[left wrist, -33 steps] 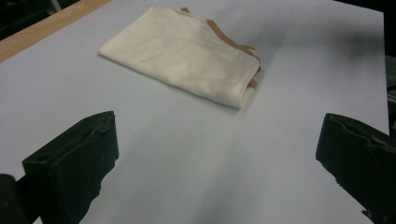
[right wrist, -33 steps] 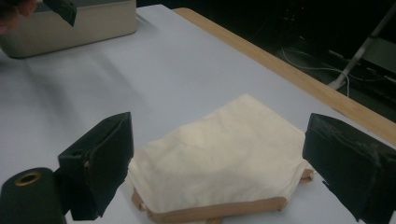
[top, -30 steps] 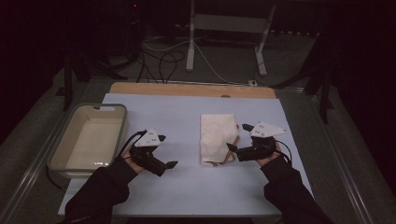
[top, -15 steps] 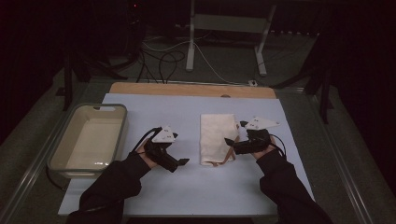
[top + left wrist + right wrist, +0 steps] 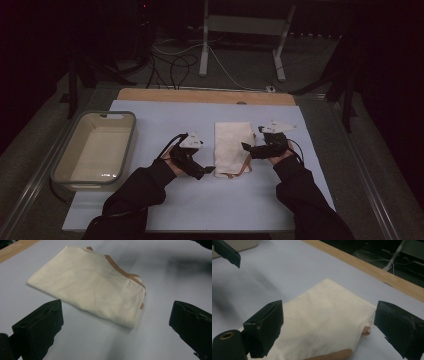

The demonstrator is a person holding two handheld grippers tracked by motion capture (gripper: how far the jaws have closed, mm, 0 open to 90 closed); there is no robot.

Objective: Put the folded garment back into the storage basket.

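The left gripper [image 5: 206, 170] has swung in from the open bench [image 5: 150, 120] over the last second and now sits just beside the near left corner of the folded cream cloth [image 5: 232, 145] — its jaws spread wide, nothing between them. The right gripper [image 5: 246, 147] has barely shifted; it hovers at the cloth's right edge near the tan straps [image 5: 245, 167], jaws likewise wide apart. The cloth lies flat mid-bench, well apart from the plastic tub [image 5: 65, 165] — so both hands look poised for a two-sided grasp.
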